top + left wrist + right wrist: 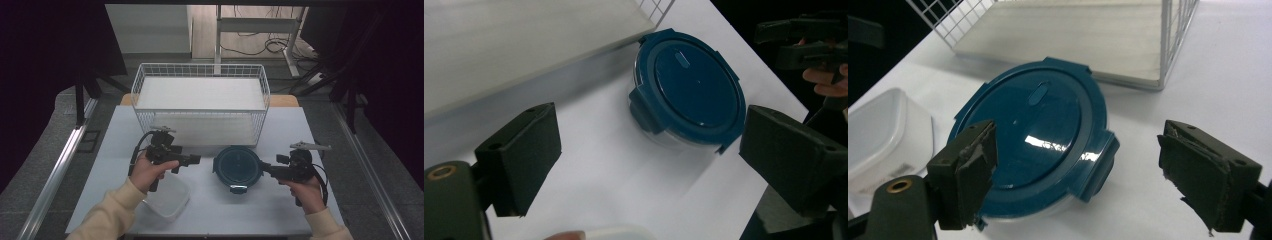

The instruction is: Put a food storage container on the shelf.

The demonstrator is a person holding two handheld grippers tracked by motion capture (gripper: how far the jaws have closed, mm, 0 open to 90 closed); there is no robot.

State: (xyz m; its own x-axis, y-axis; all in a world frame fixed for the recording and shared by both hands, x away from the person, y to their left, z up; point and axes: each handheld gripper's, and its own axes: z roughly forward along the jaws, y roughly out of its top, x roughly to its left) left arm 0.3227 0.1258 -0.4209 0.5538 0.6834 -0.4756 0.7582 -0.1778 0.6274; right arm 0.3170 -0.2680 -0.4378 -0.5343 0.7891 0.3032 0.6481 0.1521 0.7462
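A round container with a dark blue clip-on lid (237, 166) (691, 90) (1035, 130) sits on the white table in front of the wire basket. My left gripper (196, 159) (649, 160) hovers to its left, open, its jaws pointing toward the container. From the right comes my right gripper (263, 169) (1075, 170), also open, with its jaws close over the container's near edge and one lid clip between them. Neither gripper holds anything.
A white wire basket (200, 102) (1168, 45) with a pale board inside stands behind the container. A clear plastic tub (167, 197) (878, 135) lies at the front left under the left hand. The table (280, 210) has open space at the front right.
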